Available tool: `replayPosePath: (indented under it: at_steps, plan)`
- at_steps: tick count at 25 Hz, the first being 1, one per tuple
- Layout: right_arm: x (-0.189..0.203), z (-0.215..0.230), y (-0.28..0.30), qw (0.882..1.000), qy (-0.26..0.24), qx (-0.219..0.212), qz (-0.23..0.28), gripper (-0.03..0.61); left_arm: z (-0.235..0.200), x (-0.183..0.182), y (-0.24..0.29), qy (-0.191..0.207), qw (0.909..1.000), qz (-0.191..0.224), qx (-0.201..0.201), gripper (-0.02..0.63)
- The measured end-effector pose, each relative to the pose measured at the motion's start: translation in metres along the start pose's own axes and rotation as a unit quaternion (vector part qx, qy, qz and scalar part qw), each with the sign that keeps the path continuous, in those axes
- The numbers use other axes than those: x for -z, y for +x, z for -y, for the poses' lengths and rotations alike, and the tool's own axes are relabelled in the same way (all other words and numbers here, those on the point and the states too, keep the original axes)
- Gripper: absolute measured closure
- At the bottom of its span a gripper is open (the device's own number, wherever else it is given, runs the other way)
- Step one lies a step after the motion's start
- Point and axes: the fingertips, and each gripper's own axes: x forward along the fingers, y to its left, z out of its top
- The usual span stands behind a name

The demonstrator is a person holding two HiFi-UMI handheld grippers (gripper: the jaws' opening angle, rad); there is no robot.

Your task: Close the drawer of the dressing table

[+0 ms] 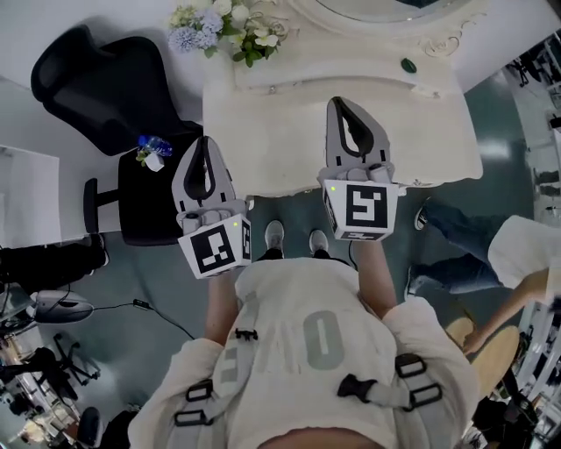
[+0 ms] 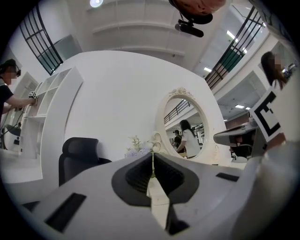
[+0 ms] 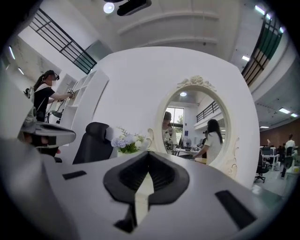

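The cream dressing table (image 1: 263, 131) lies below me with its oval mirror (image 1: 377, 9) at the back. No drawer front shows past the table's front edge (image 1: 289, 189). My left gripper (image 1: 203, 140) hovers at the table's left front corner, jaws shut and empty. Over the front middle of the top my right gripper (image 1: 343, 102) is held, also shut with nothing in it. Both point level towards the mirror (image 3: 197, 126). In the left gripper view the tips of the left gripper (image 2: 152, 161) meet; in the right gripper view the right gripper (image 3: 149, 155) is closed too.
A bunch of pale flowers (image 1: 223, 26) stands at the table's back left. A small green knob-like object (image 1: 408, 65) sits at the back right. A black office chair (image 1: 105, 88) stands left of the table. Another person (image 1: 517, 263) is at the right.
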Motion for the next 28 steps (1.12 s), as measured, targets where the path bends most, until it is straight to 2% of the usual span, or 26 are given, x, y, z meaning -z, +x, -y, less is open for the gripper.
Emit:
replayPosePath:
  at_steps: [7,28]
  plan:
    - [0.019,0.009,-0.032,1.000,0.021,-0.006,-0.016,0.569,0.021,-0.014,0.005,0.006,0.9998,0.011,0.014,0.592]
    - [0.025,0.041,-0.046,0.999,0.040,0.004,-0.014,0.569,0.047,-0.021,0.008,0.001,0.9996,0.015,0.023,0.592]
